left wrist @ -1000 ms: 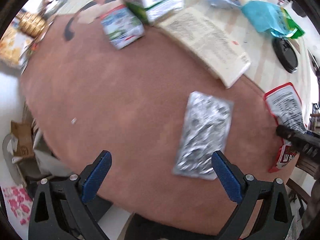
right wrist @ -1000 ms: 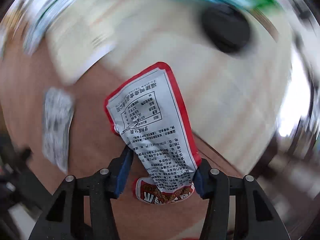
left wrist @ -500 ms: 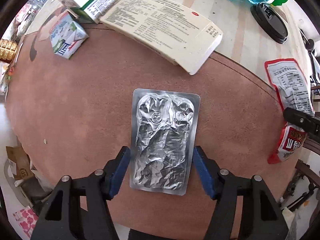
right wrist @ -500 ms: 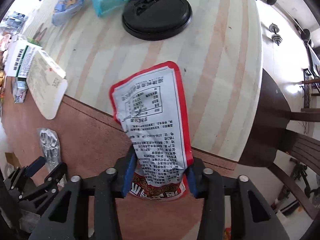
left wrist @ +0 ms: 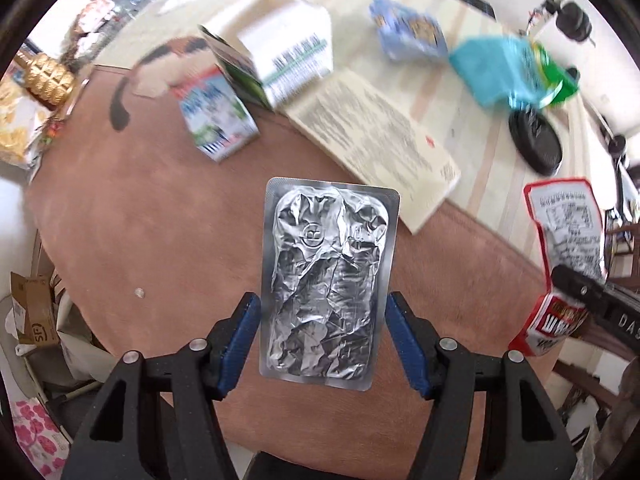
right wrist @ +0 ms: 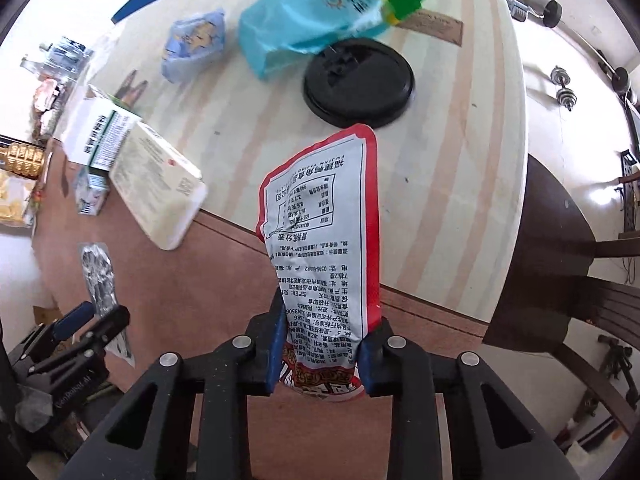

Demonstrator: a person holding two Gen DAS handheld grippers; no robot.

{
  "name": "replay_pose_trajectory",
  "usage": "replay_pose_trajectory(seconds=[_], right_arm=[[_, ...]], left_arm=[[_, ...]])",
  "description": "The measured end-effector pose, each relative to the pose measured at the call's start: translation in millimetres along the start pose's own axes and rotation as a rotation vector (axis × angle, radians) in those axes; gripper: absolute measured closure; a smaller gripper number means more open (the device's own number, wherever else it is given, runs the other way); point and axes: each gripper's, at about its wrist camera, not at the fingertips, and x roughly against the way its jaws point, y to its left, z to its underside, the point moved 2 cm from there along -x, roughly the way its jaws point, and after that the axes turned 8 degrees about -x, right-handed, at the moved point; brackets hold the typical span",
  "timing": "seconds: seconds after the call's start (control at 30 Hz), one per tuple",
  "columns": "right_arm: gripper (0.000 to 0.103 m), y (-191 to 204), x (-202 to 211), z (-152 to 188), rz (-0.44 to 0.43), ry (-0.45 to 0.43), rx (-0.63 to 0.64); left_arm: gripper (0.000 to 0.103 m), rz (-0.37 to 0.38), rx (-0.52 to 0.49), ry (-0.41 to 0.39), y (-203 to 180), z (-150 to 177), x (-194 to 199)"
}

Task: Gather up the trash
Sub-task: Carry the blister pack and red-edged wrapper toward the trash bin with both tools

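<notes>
The foil blister pack [left wrist: 326,280] is light, thin and semi-stiff; it likely flexes if squeezed hard, so grip it across its long edges near one end, as the left gripper [left wrist: 322,338] does, blue pads pinching its lower half above the brown table mat [left wrist: 152,216]. The snack wrapper [right wrist: 326,248] is a soft, slick film that likely slips and folds; hold it low and firmly. The right gripper [right wrist: 320,354] pinches its lower end, to the right of the blister pack, over the mat's edge. The blister pack is crinkled silver, apparently empty; the wrapper is white, red-bordered, with printed text.
</notes>
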Motion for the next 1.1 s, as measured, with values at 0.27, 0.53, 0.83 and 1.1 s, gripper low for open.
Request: replay_pose_trajectory(seconds=[0.27,0.53,0.83,1.1], right_arm=[[0.073,51.6,45.6,4.6,-0.082,-0.051,0.036],[0.073,135.0,60.2,48.4,-0.136,-0.053,0.128],[0.073,256.4,31.7,176.0,-0.171,0.040,0.321],[0.073,333.9,-59.8,310.6,-0.123,0.166,0.495]], left_arm=[[0.041,0.005,0.084,-0.120,39.3,12.5,47.0],[0.041,0.044,0.227,-0.203,122.8,56.4,77.3],[0.041,0.060,0.439,-0.195,236.7,184.1,75.7],[0.041,0.122,0.662,-0.055,322.2,329.0,-14.1]])
